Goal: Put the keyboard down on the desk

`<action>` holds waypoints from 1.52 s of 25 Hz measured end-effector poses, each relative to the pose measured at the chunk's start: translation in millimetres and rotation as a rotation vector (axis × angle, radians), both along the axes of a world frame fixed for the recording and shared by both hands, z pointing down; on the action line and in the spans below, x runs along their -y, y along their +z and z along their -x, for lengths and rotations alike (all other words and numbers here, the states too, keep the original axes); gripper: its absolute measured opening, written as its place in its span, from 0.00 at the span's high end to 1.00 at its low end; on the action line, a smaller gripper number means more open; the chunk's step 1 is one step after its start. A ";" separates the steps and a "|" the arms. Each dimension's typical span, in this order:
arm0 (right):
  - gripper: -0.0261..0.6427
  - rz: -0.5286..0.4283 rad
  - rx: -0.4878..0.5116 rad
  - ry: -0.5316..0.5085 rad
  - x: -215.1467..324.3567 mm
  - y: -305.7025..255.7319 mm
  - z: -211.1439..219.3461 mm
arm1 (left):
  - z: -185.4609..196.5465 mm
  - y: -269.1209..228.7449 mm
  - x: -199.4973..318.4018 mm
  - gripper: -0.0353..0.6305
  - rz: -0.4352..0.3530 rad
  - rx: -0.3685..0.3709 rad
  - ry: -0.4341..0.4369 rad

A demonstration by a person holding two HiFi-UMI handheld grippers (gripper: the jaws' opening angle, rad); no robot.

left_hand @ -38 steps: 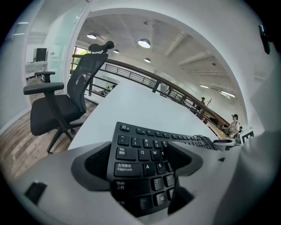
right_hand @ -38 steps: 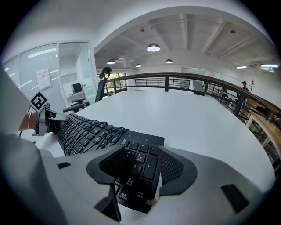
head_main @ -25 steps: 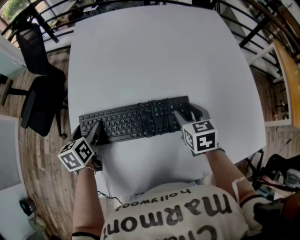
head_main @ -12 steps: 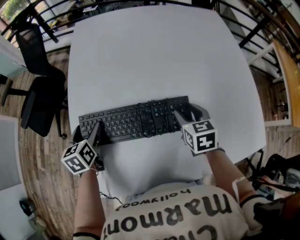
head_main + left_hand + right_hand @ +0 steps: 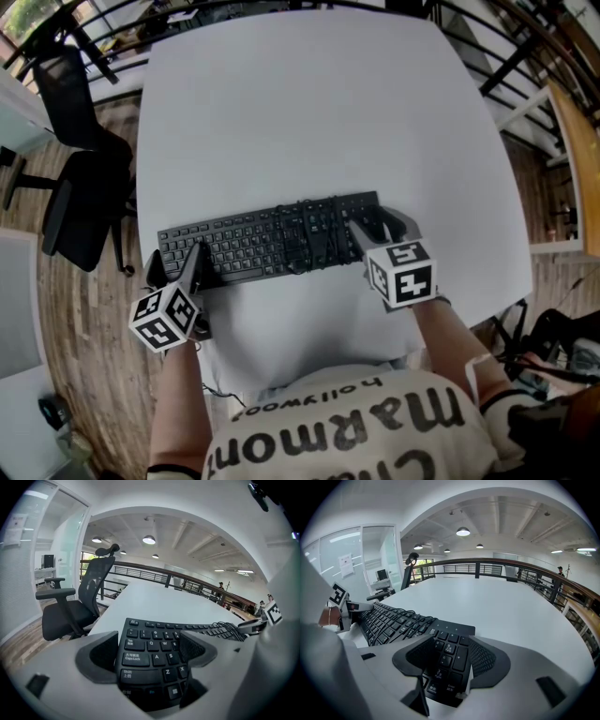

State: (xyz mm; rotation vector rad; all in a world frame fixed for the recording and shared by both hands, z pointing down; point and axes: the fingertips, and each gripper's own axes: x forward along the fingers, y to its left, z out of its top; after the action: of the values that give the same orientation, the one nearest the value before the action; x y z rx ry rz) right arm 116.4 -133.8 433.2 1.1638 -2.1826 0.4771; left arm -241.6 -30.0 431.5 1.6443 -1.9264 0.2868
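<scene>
Keyboard [image 5: 262, 242]: flat black slab on smooth white desk [image 5: 319, 112]; left gripper [image 5: 150, 646], right gripper [image 5: 452, 656]: textured fingers [image 5: 104, 654] spread astride its ends

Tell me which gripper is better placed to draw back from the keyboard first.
Probably the left gripper: its jaws stand apart around the keyboard's left end, clear of the cable. The right gripper's jaws are also apart, but one lies beside the coiled cable.

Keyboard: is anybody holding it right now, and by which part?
It seems not held. The keyboard lies on the desk; the left gripper and right gripper straddle its two ends, jaws apart.
</scene>
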 end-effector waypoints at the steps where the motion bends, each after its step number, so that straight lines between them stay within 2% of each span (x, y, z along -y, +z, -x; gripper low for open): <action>1: 0.59 -0.001 0.001 0.000 0.2 -0.3 0.2 | 0.0 -1.1 -0.2 0.34 -0.009 0.010 -0.002; 7: 0.59 0.001 0.007 -0.003 0.1 -1.6 1.1 | -0.8 -9.6 -3.3 0.34 -0.075 0.087 -0.014; 23: 0.59 -0.001 0.018 -0.016 2.1 -0.6 0.2 | -3.8 -16.8 -4.6 0.34 -0.152 0.158 -0.025; 33: 0.59 -0.012 0.028 -0.028 2.0 -0.1 0.7 | -3.8 -13.5 -4.4 0.34 -0.129 0.168 -0.029; 37: 0.59 -0.031 0.017 -0.039 2.6 -1.0 2.9 | -14.0 -12.7 -1.5 0.34 -0.064 0.292 0.052; 38: 0.59 -0.034 0.018 -0.040 2.9 -1.3 3.1 | -14.6 -12.0 -1.2 0.34 -0.059 0.292 0.058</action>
State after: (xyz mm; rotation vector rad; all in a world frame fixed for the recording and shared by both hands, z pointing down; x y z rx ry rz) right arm 113.3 -136.6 431.9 1.1355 -2.2330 0.4365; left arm -227.0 -28.7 419.5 1.7795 -2.1185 0.5227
